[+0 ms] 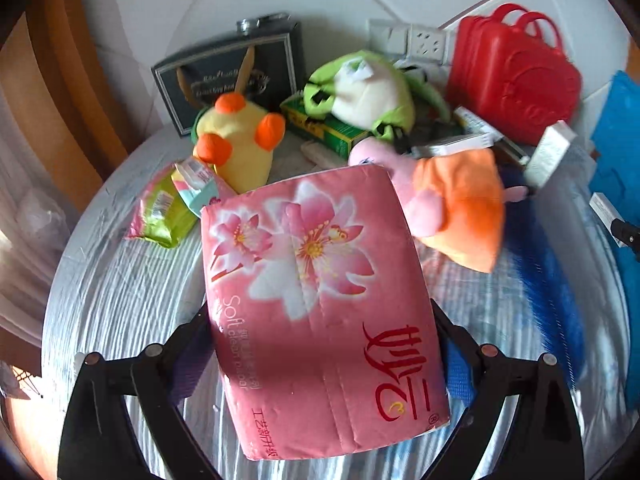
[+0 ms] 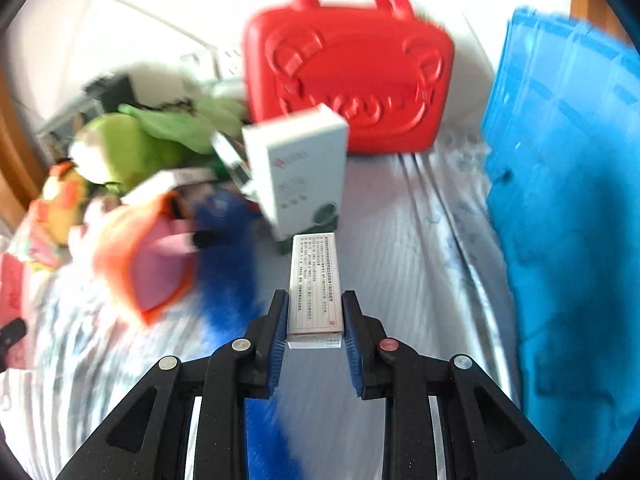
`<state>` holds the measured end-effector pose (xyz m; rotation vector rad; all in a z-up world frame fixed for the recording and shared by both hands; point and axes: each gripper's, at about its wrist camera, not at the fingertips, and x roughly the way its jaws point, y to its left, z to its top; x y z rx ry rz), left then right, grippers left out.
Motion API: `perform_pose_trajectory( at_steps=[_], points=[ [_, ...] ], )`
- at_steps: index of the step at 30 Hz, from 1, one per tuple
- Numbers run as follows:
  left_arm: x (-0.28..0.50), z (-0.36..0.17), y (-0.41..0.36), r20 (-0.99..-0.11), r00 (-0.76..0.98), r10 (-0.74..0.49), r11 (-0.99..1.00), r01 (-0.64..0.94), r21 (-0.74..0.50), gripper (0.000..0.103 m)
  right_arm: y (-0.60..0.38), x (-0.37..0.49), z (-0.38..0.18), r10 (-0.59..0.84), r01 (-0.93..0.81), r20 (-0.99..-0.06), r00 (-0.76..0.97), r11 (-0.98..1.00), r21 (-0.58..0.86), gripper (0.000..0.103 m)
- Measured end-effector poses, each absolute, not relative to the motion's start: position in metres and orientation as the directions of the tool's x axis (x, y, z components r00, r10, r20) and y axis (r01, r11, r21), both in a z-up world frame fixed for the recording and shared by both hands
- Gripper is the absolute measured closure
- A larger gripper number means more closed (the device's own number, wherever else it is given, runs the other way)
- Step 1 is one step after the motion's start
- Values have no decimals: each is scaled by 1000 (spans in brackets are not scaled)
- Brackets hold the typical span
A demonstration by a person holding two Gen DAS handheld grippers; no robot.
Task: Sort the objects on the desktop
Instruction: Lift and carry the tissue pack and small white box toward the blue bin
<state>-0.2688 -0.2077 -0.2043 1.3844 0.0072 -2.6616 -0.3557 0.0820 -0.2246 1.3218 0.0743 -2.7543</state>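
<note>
The pink tissue pack point(image 1: 320, 312) was clamped between the pads of the left gripper point(image 1: 320, 344), held clear of the striped cloth point(image 1: 120, 300), probably so it could be carried off without dragging. The right gripper point(image 2: 315, 320) was closed on a slim printed box point(image 2: 315, 284) by its long sides. Behind lay the unsorted heap: plush toys point(image 1: 240, 148), a red case point(image 2: 348, 72), and to the right a blue crate point(image 2: 568, 200), likely a destination.

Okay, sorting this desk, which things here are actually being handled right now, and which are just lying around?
In hand:
- pink tissue pack, in the left tongs
- slim white box, in the right tongs

Lying about:
- red case
- blue crate
- yellow plush
- green plush
- wall sockets
</note>
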Motion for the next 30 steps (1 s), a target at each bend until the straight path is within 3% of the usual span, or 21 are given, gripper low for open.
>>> perform_pose_trajectory(
  at_steps=[9, 18, 30],
  points=[
    [-203, -134, -184, -695, -716, -62, -998, 50, 37, 7, 68, -257, -131, -78, 127, -634, -770, -991, -32, 77],
    [-141, -89, -140, -599, -801, 27, -997, -64, 42, 7, 76, -153, -66, -2, 51, -496, -869, -995, -86, 77],
    [-102, -34, -7, -485, -865, 128, -981, -181, 64, 7, 169, -85, -6, 103, -76, -350, -931, -993, -90, 77]
  ],
)
